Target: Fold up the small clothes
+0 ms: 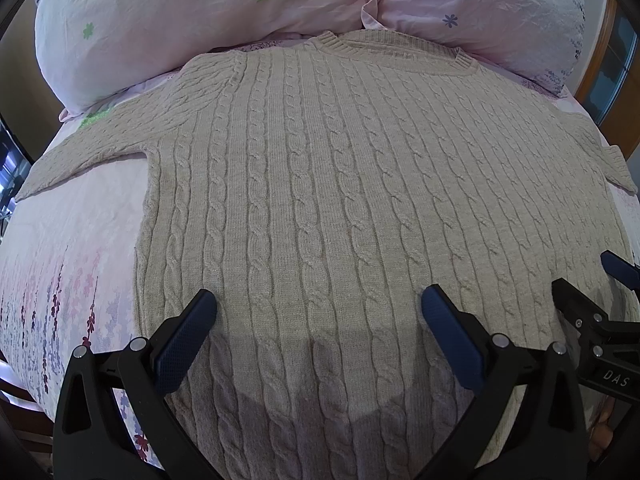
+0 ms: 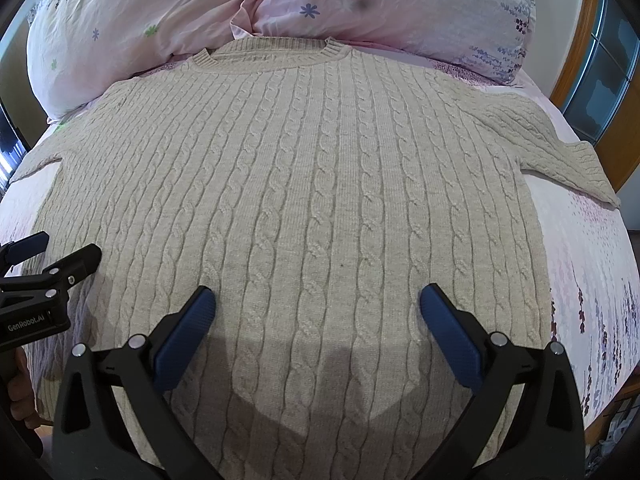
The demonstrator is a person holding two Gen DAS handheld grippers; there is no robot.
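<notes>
Both sets of jaws are standing wide and holding nothing: your left gripper [image 1: 318, 312] and right gripper [image 2: 316, 308] are hovering side by side over the near part of the sweater [image 1: 340, 184], above the knit with no fabric between the pads.

You are looking at a beige cable-knit sweater lying flat on the bed sheet [image 1: 72, 248], collar [image 2: 272, 54] at the far end against the two pillows [image 1: 192, 16], hem toward you. One sleeve [image 1: 84, 148] is reaching out to the left and the other sleeve [image 2: 560, 152] to the right, the latter nearing the bed's edge. No fold appears started.

Risks as judged from here:
- You are working with a thick, stretchy knit; a shallow pinch is likely catching only the top layer, so the back would lag and bunch.
- Uneven lifting between your two hands would be skewing the fold line.
- Dragging a sleeve rather than lifting it could be pulling the body off square or wrinkling the sheet.
</notes>
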